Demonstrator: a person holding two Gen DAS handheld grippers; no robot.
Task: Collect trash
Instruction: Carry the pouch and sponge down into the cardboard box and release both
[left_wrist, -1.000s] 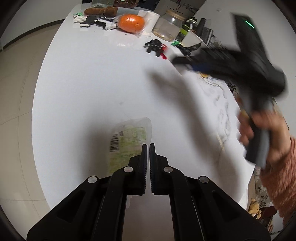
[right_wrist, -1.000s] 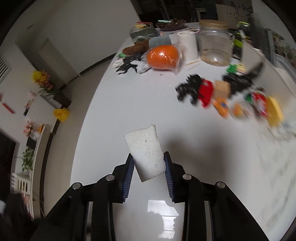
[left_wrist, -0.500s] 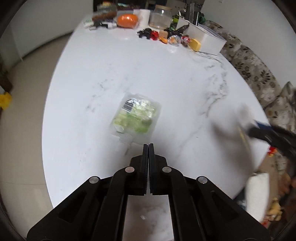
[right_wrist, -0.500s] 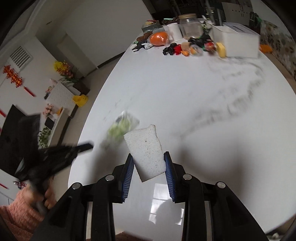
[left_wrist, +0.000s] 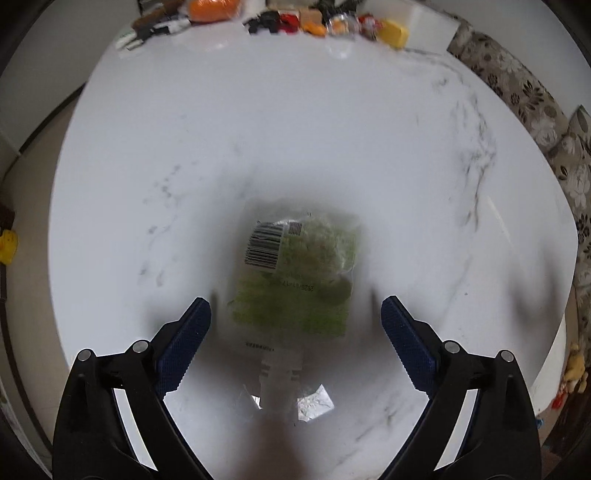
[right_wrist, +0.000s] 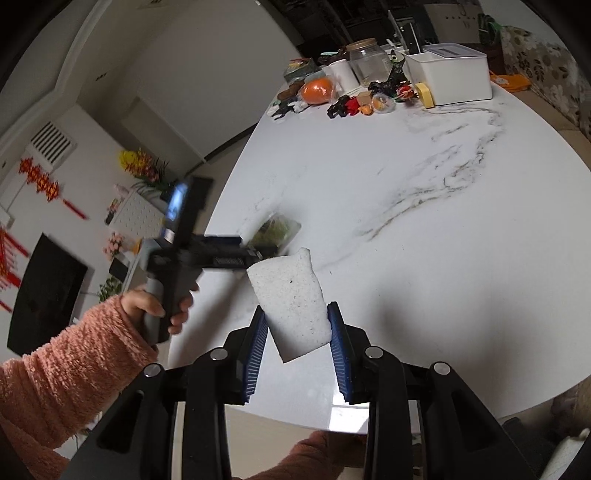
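Note:
A clear plastic wrapper (left_wrist: 295, 273) with green print and a barcode lies flat on the white marble table (left_wrist: 332, 129). My left gripper (left_wrist: 295, 314) hangs over it pointing steeply down, jaws opening wide; the wrapper's near end lies between the fingers, and the pads do not press on it. In the right wrist view the same wrapper (right_wrist: 275, 230) shows beyond the left gripper (right_wrist: 258, 253), which a hand in a pink fuzzy sleeve holds. My right gripper (right_wrist: 297, 321) is shut on a white speckled sponge-like piece (right_wrist: 291, 302), held above the table's near edge.
At the table's far end stand a white box (right_wrist: 454, 79), a glass jar (right_wrist: 364, 61), a paper roll (right_wrist: 343, 75), a bagged orange (right_wrist: 317, 90) and several small toys (right_wrist: 354, 105). A floral sofa (left_wrist: 546, 122) runs along the right side.
My left gripper went from fully shut to wide open and dropped closer over the wrapper. My right gripper swung back to the table's near side, still gripping the white piece.

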